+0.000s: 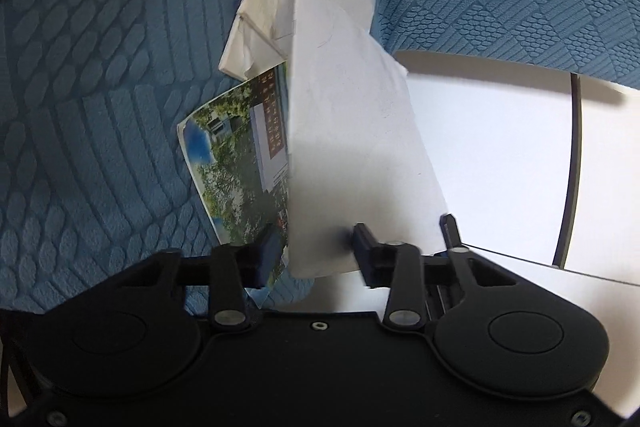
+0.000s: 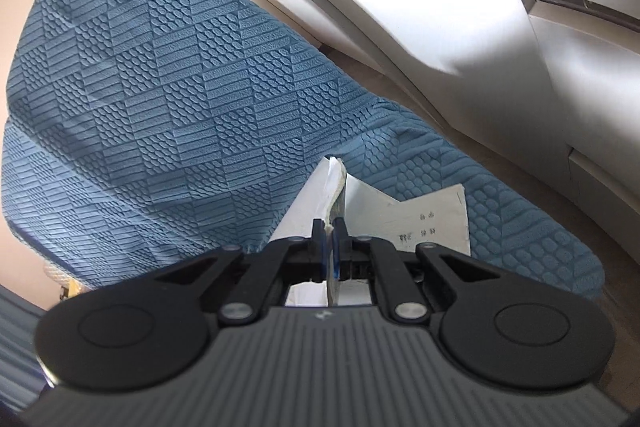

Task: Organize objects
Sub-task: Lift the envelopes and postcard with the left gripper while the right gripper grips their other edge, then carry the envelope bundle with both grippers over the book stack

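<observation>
- Blue textured cover under the papers: soft and uneven, so could let any dropped sheet slide or curl instead of lying square.
- Left gripper released, jaws apart around the lower edge of a tilted white booklet; no clamp visible on it. Could let the booklet tip over or slip out sideways unless the pads press on it before any lift.
- Photo-covered booklet just beside the left pad, part under the white one on the cover. Risks getting pinched along with it, or dragged and creased.
- Crumpled white paper behind the booklets, already bent; likely to fold further under a push.
- Right gripper clenched on the thin edge of an upright paper stack. Narrow bite on loose sheets: may shed the inner ones or tear at the pinch under a twist.
- Printed sheet just to the right of that stack; cannot tell whether held or lying free. Could stay behind or fall.
- Desk near the booklets, its edge against the cover. Might catch a corner during a transfer and buckle the papers.
</observation>
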The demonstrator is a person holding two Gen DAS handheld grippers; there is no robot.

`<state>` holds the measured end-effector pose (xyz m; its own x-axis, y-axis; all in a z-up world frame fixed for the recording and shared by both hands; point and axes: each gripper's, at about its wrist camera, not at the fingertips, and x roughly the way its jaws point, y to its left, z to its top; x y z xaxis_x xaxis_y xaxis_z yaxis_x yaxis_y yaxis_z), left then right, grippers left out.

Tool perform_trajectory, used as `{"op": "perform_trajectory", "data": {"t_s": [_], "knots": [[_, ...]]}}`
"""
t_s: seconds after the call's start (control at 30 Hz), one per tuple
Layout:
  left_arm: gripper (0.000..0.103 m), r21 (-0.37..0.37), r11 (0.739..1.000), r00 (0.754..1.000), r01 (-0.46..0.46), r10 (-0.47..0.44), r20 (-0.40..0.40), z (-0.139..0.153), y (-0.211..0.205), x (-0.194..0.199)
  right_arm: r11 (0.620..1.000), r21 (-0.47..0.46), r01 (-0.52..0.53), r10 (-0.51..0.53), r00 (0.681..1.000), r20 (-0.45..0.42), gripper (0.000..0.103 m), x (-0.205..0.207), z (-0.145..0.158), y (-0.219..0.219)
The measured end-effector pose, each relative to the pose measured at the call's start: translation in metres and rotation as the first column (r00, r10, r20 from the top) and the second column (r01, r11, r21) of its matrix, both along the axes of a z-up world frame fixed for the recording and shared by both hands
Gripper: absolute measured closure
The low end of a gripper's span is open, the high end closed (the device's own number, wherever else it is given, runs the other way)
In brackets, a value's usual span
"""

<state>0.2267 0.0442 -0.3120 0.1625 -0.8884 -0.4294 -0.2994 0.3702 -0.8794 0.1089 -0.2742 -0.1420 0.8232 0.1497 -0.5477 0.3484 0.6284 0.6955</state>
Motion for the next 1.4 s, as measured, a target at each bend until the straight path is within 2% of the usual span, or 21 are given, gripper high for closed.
{"op": "perform_trajectory", "data": {"t_s": [0.07, 0.13, 0.33, 0.53, 0.77, 0.97, 1.4], "knots": [[0.076, 0.013, 1.0, 1.0, 0.007, -0.007, 0.03, 0.008, 0.005, -0.002, 1.0, -0.017, 0.003, -0.003, 1.0, -0.006, 0.097, -0.005, 0.001, 0.002], [0.085, 0.023, 1.0, 0.998, 0.012, -0.013, 0.063, 0.017, 0.007, -0.002, 0.999, -0.032, 0.006, -0.006, 1.0, -0.008, 0.097, -0.011, 0.003, 0.003], [0.095, 0.058, 0.998, 0.992, 0.005, -0.012, 0.123, 0.043, 0.023, -0.005, 0.996, -0.083, -0.023, 0.02, 0.999, -0.038, 0.097, -0.022, 0.007, 0.012], [0.095, 0.157, 0.987, 0.979, 0.024, -0.055, 0.196, 0.08, 0.041, -0.014, 0.986, -0.149, -0.073, 0.064, 0.996, -0.065, 0.097, -0.033, 0.015, 0.033], [0.095, 0.189, 0.982, 0.978, 0.006, -0.045, 0.206, 0.108, 0.071, -0.03, 0.97, -0.211, -0.124, 0.111, 0.991, -0.07, 0.097, -0.045, 0.034, 0.063], [0.096, 0.222, 0.975, 0.967, -0.008, -0.049, 0.248, 0.142, 0.096, -0.038, 0.958, -0.24, -0.159, 0.146, 0.987, -0.069, 0.097, -0.053, 0.056, 0.089], [0.096, 0.259, 0.965, 0.945, -0.045, -0.043, 0.324, 0.206, 0.144, -0.044, 0.946, -0.258, -0.194, 0.193, 0.981, -0.031, 0.097, -0.05, 0.101, 0.143]]}}
